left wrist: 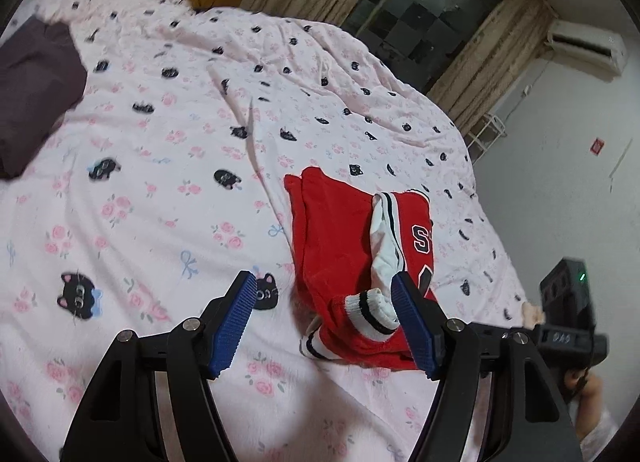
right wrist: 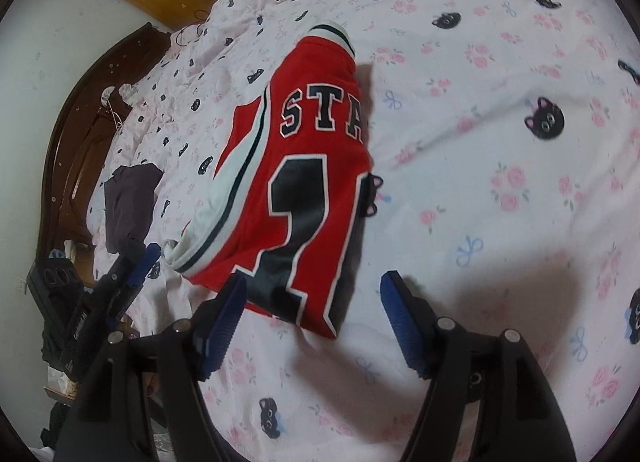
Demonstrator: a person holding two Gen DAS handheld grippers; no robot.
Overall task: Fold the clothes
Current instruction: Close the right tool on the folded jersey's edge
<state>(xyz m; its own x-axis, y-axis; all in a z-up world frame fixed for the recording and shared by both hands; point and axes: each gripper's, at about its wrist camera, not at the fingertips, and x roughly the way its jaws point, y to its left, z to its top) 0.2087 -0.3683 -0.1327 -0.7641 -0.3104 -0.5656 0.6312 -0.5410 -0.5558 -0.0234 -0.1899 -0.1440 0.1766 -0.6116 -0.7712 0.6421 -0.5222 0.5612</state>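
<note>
Bedspread (left wrist: 168,190) open (leftward), red jersey (left wrist: 340,246) right

the red jersey (right wrist: 304,166) carries large block capitals in dark fill with a white outline. in the right wrist view the letters "sta" are readable across its upper part; the lettering runs on to the folded edge, where the rest is hidden. below the letters stands a large numeral "1" in the same dark fill and white outline. in the left wrist view only the letter "s" shows on the jersey (left wrist: 340,246), with part of a second character beside it that cannot be read. the left gripper (right wrist: 136,262) has a pale printed word along its black body, too blurred to read.
</note>
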